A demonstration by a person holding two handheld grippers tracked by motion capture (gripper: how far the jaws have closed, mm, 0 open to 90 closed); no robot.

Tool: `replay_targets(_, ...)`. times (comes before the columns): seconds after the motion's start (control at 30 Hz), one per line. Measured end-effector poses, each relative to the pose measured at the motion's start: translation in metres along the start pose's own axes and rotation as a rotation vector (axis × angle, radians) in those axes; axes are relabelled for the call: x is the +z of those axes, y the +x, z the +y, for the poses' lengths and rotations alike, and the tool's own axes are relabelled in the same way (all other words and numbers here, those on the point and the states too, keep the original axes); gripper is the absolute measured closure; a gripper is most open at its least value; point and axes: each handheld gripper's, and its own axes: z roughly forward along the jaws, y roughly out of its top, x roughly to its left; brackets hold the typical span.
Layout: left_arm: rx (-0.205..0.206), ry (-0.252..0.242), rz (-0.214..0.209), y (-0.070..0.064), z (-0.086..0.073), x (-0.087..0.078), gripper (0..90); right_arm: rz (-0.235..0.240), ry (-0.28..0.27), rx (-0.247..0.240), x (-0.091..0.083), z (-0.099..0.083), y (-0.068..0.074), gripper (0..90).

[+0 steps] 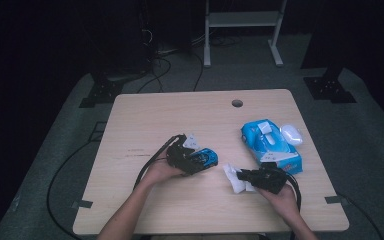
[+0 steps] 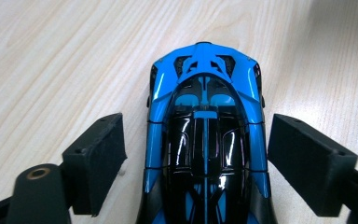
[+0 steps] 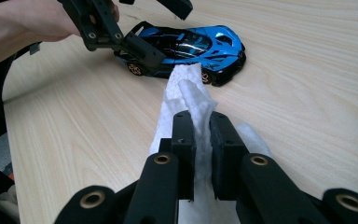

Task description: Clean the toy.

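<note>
A blue and black toy car [image 1: 206,159] [image 2: 207,140] [image 3: 191,46] stands on its wheels on the wooden table [image 1: 190,115]. My left gripper [image 1: 192,161] [image 2: 196,163] [image 3: 156,35] is open, its jaws straddling the car's sides with gaps on both. A white wet wipe [image 1: 234,179] [image 3: 186,98] is pinched in my right gripper [image 1: 242,176] [image 3: 200,133], which is shut on it just right of the car. The wipe's free end reaches toward the car's side.
A blue pack of wipes [image 1: 271,145] lies at the right of the table with a white lid-like object [image 1: 292,134] beside it. A cable hole [image 1: 237,103] sits near the far edge. Cables [image 1: 147,165] trail from both grippers.
</note>
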Motion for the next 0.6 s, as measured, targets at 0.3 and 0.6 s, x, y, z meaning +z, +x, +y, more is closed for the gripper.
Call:
replay_targets(0.3, -0.014, -0.029, 0.007, 0.001, -0.003, -0.010, 14.2, -0.014, 0.013, -0.006, -0.001, -0.001, -0.002, 80.8)
replay_targets(0.6, -0.026, -0.049, 0.019, 0.003, -0.012, -0.023, 11.3, -0.032, 0.030, -0.017, -0.002, -0.004, -0.003, 79.8)
